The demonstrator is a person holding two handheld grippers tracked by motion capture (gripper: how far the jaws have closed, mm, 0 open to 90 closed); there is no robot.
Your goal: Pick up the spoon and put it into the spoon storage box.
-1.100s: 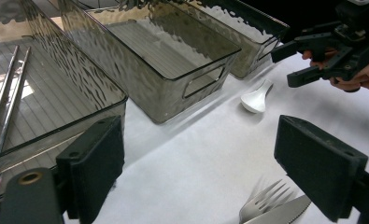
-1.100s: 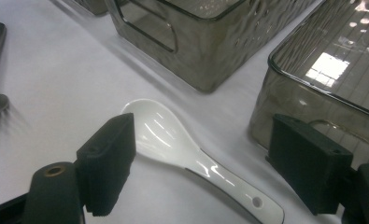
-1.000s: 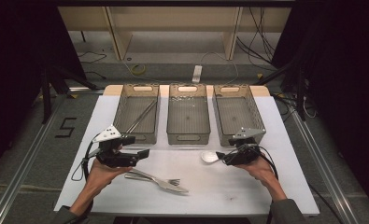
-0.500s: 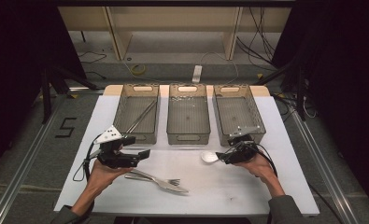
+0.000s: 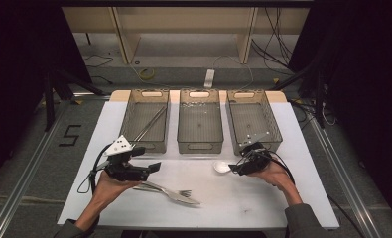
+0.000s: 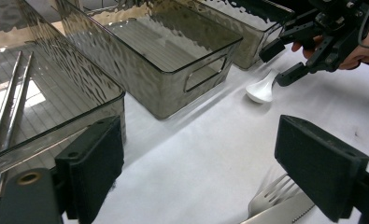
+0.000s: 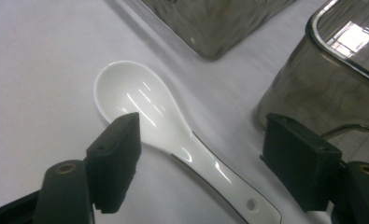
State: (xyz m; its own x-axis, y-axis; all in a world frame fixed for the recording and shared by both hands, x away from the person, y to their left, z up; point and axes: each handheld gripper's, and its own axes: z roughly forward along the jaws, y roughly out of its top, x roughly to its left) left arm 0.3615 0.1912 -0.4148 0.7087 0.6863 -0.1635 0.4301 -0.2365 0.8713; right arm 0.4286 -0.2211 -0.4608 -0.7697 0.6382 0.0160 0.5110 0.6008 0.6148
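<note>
Right gripper [image 5: 235, 168] hovering low over white spoon [image 7: 173, 135], jaws apart and just closing a little, handle lying between pads, untouched. Spoon resting on white table [image 5: 263, 198] before right bin [image 5: 270, 130]. Left gripper [image 5: 151, 167] idling beside fork [image 5: 178, 194], jaws wide, gripping nothing.

Dark room. Grey floor [image 5: 30, 163] with black "5" mark [image 5: 70, 135]. Pale wooden shelf frame [image 5: 183, 29] behind white table [image 5: 263, 208]. Cables [image 5: 278, 29] on floor; black curtains at sides.
</note>
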